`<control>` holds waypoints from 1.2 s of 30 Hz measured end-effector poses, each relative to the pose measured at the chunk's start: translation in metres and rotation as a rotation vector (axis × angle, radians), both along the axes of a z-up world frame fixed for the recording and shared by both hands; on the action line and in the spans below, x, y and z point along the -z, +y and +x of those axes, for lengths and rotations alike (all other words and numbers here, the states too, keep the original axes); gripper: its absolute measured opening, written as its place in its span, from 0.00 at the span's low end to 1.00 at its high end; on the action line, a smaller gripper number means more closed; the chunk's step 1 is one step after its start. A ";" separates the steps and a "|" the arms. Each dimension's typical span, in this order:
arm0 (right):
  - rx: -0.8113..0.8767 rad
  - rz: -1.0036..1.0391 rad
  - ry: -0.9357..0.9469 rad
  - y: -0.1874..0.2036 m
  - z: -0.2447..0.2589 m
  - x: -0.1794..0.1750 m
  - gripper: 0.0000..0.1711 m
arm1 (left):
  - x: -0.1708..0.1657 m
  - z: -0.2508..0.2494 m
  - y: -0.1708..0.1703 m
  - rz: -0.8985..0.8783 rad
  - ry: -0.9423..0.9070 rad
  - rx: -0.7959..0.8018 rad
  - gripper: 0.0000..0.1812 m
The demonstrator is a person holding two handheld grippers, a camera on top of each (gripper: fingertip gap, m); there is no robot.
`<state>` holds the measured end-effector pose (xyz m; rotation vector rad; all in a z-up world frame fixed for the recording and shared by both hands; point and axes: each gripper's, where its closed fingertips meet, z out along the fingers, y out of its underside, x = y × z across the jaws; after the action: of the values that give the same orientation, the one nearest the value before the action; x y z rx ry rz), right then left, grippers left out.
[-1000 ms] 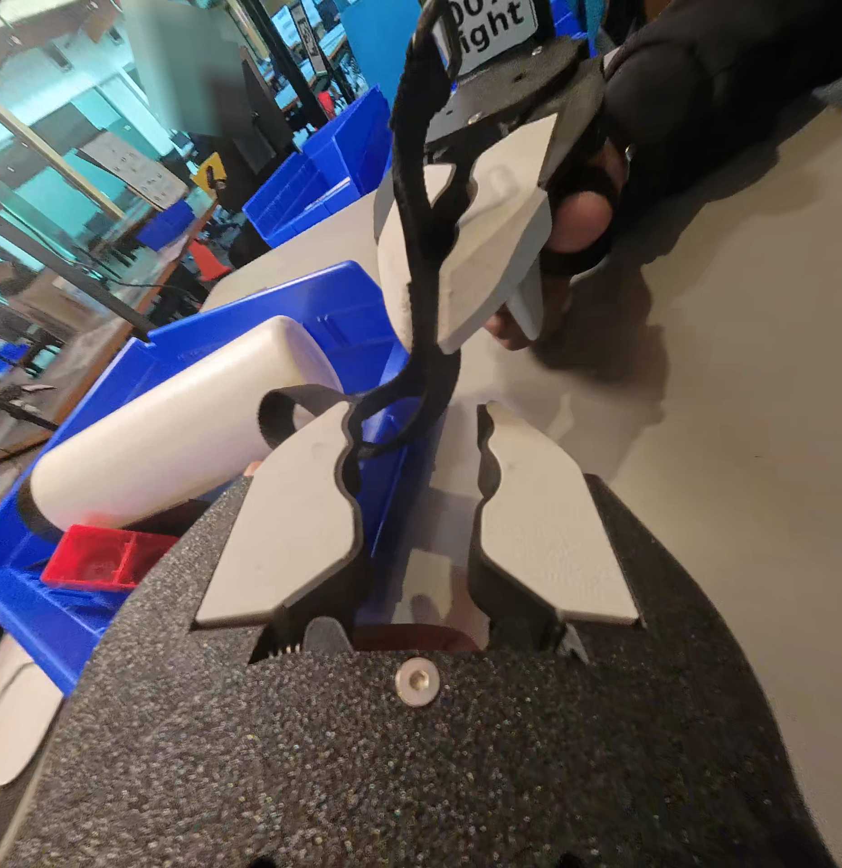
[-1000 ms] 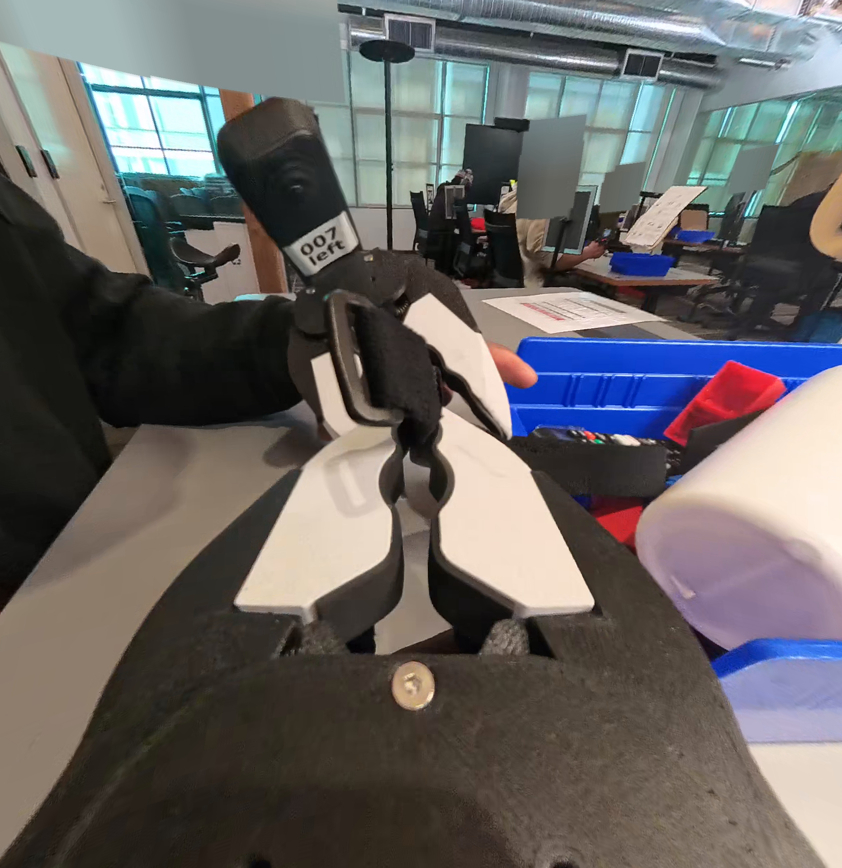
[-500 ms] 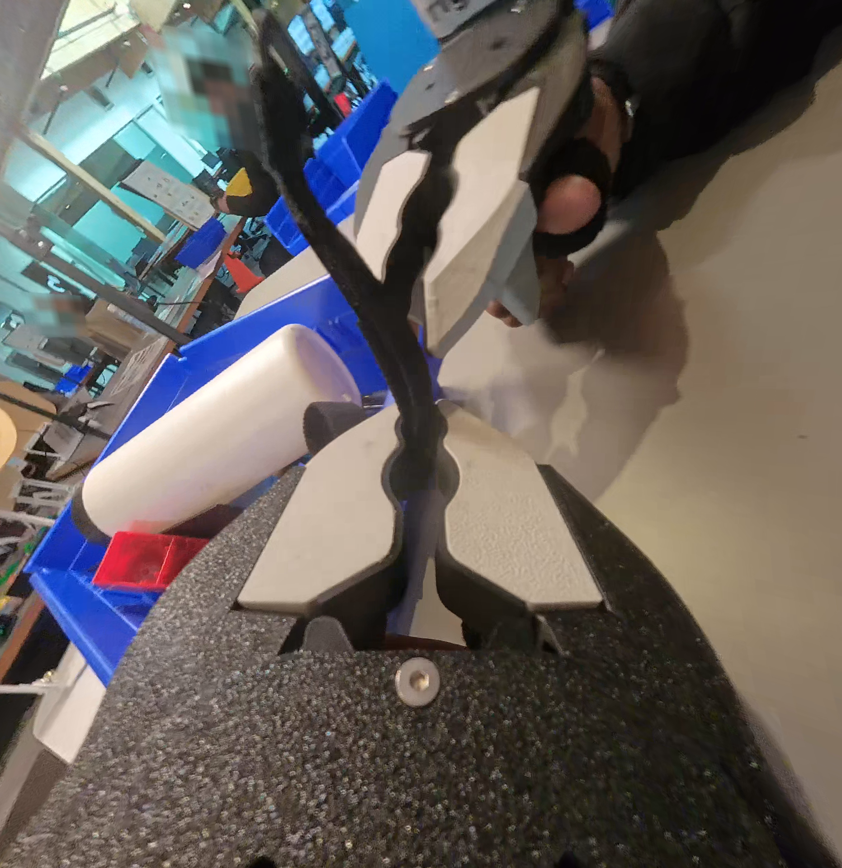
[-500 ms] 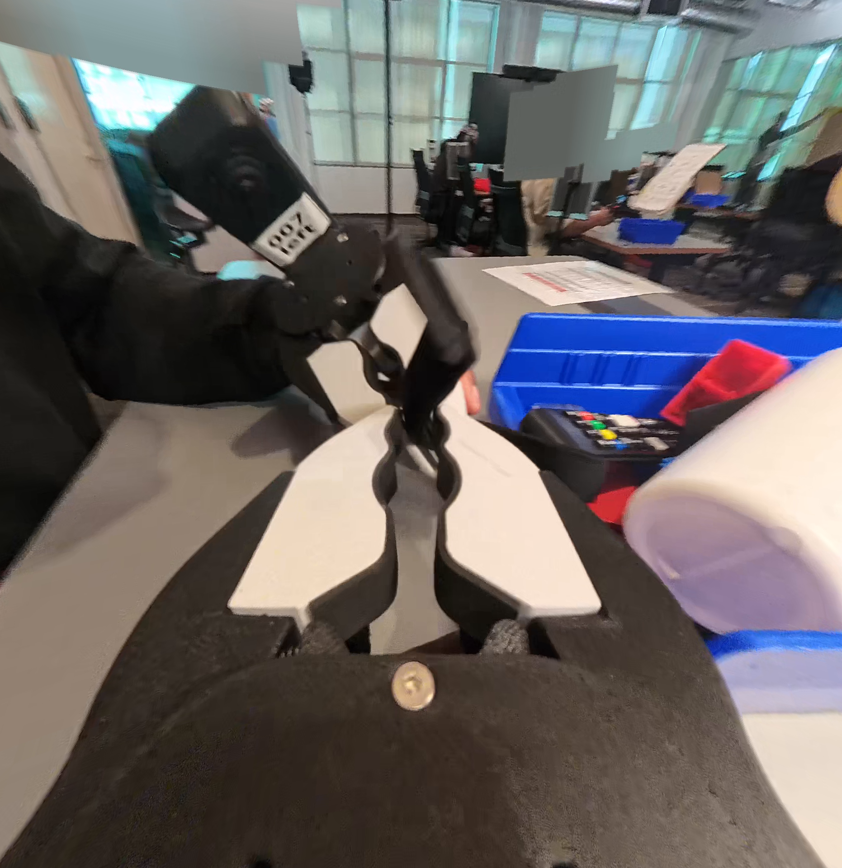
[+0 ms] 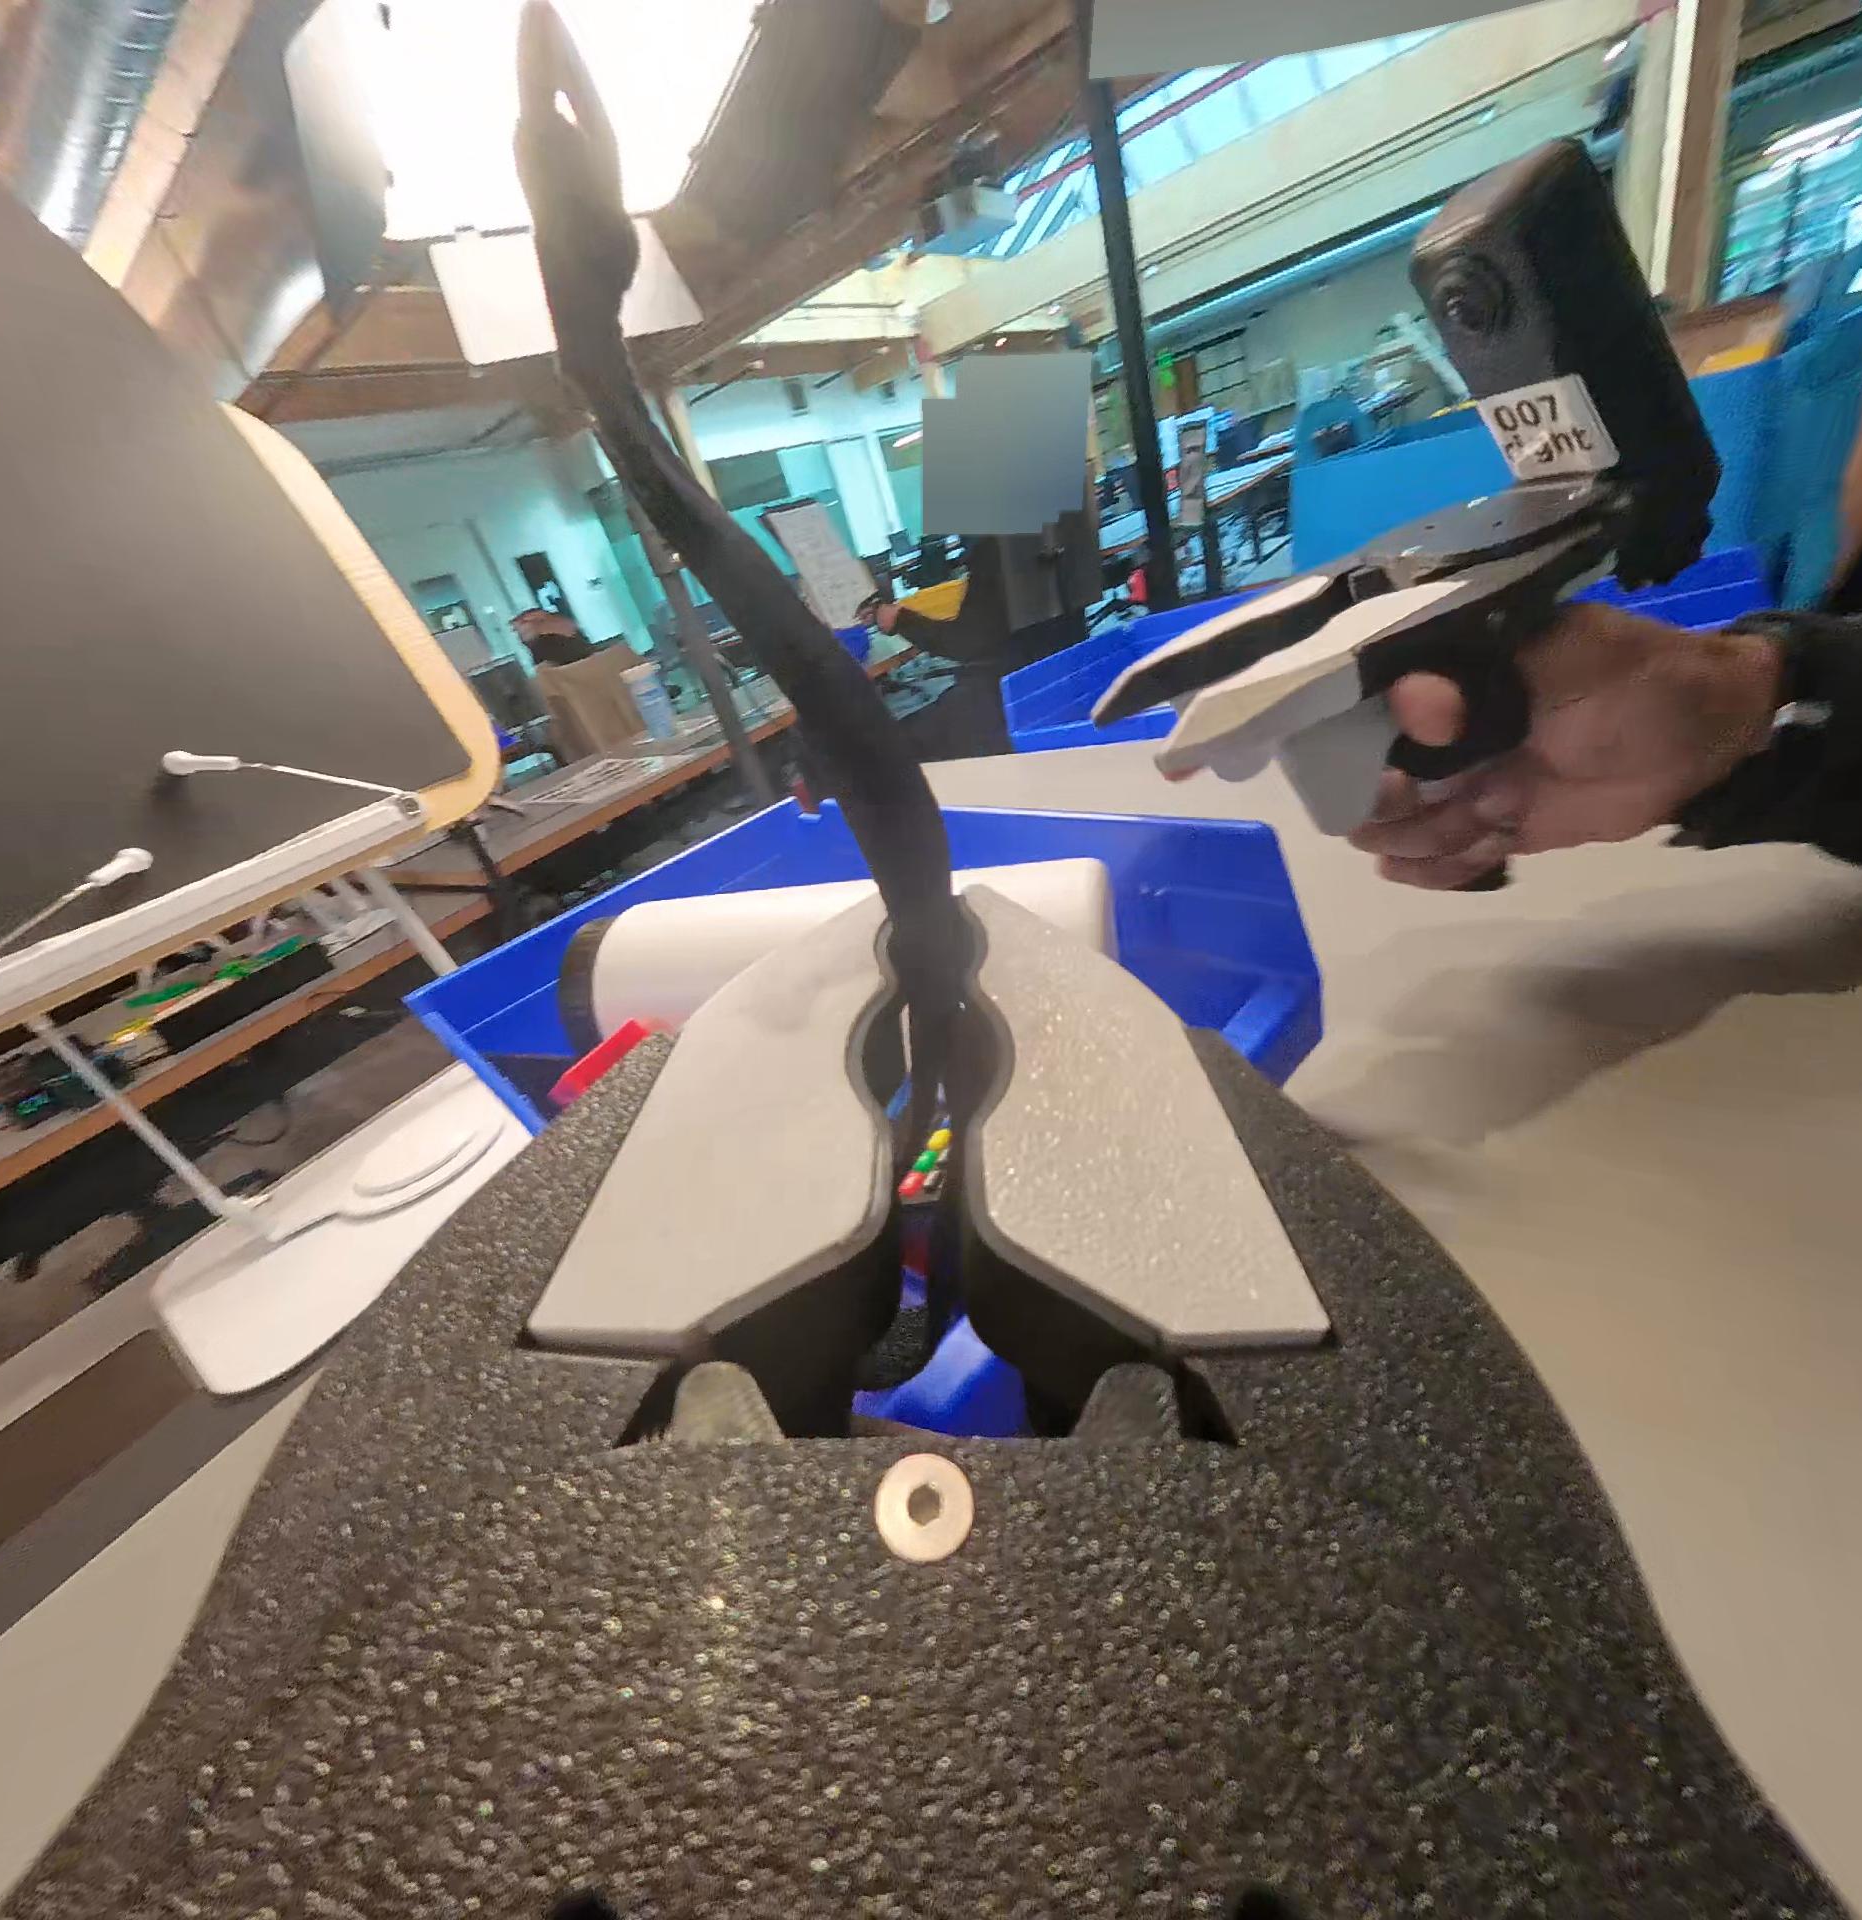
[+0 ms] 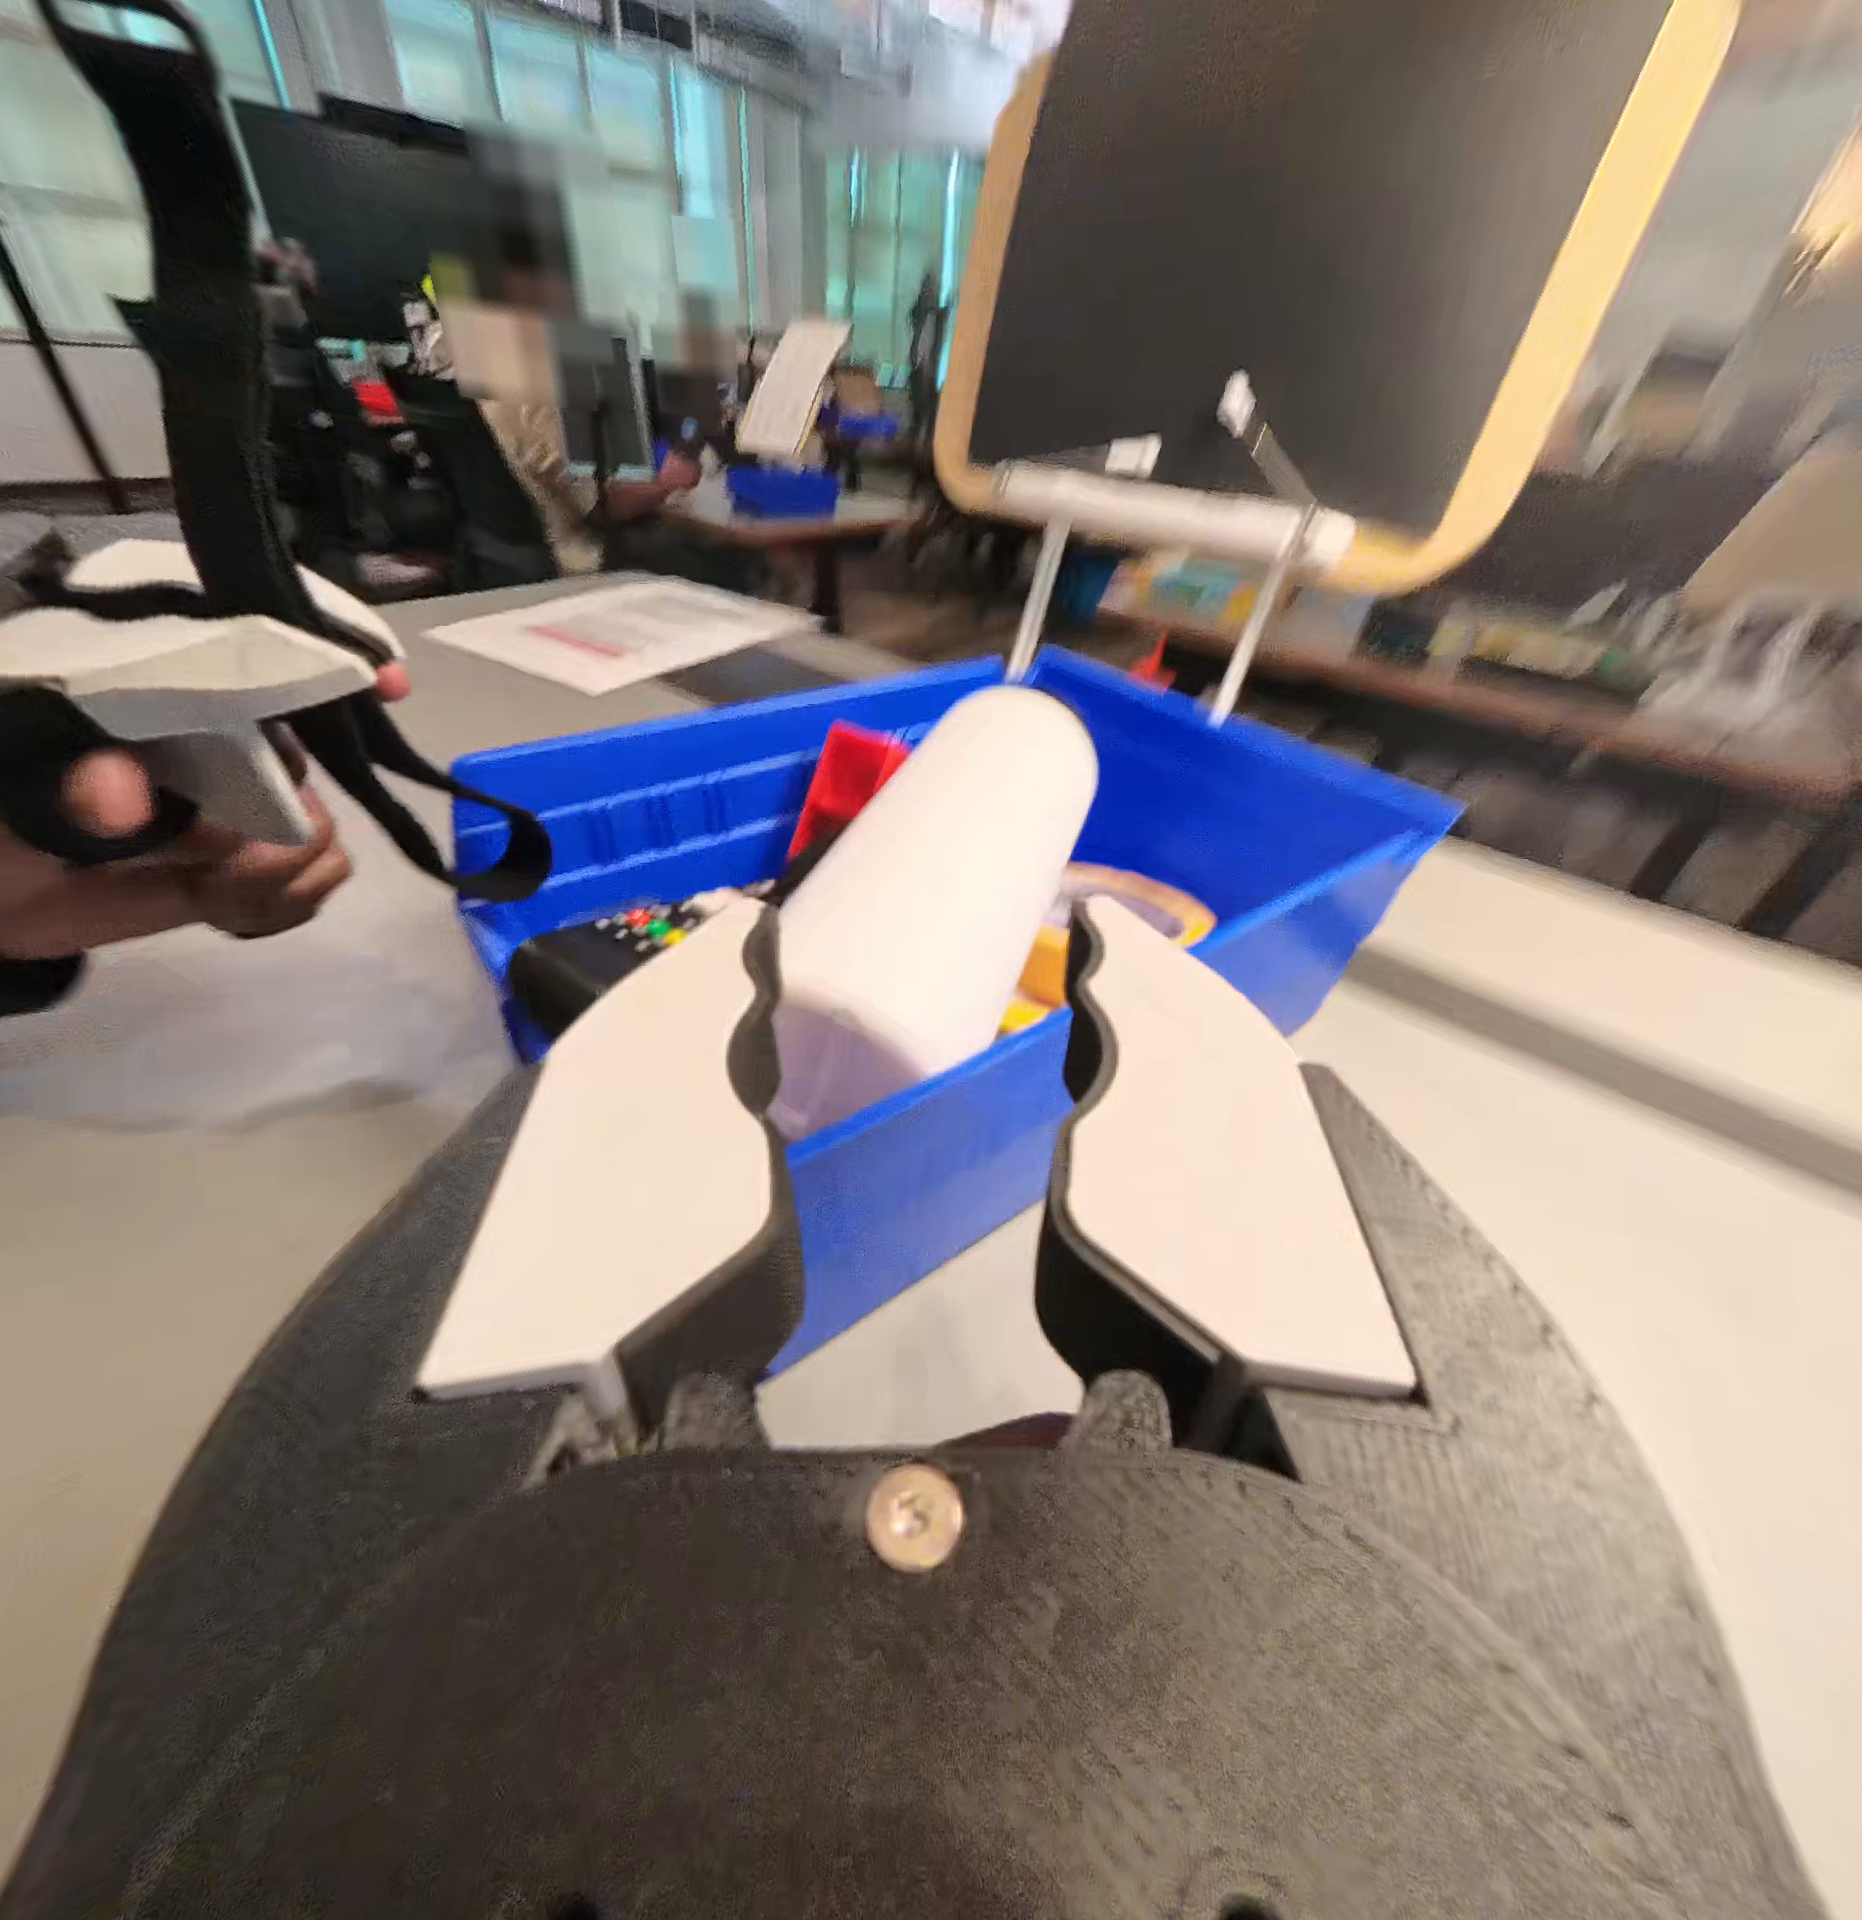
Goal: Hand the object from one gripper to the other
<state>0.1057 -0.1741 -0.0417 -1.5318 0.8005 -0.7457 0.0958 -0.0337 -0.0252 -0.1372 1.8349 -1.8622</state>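
Here my left gripper (image 5: 932, 1023) is pinching a black fabric strap (image 5: 761, 634) between its pads, the strap's long axis running up and away from the fingertips, its looped end high above the blue bin (image 5: 1207, 883). In the right wrist view the same strap (image 6: 194, 312) rises from my left gripper (image 6: 283, 644) at the frame's left edge, with a short loop hanging below the fingers toward the bin's near-left corner.

My right gripper (image 6: 916, 997) is spread wide and holds nothing; between its fingers I see only the white cylinder (image 6: 937, 883) lying in the blue bin (image 6: 1374, 831), beside a red block (image 6: 854, 774), a roll of yellow tape (image 6: 1145, 904) and a black handset with coloured buttons (image 6: 605, 935). From the left wrist view, my right gripper (image 5: 1176, 717) sits to the right of the strap, well apart from it, above the grey worktop (image 5: 1529, 1091).

The transfer looks made: the strap is in the left gripper alone, and the right is clear of it. Any coming move turns on this: the strap stands nearly upright to the left of my right gripper, across the bin's front edge, so the left hand is the nearer one. A dark board with a pale rim (image 6: 1322, 239) stands behind the bin's far edge.
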 end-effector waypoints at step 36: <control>0.064 -0.236 0.211 0.039 -0.023 0.059 0.23 | 0.012 0.021 0.007 0.244 -0.102 -0.240 0.04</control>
<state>0.0828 -0.1349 -0.1007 -1.8258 0.9470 -0.7538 0.1167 -0.0268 -0.0367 -0.1650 1.8673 -1.4466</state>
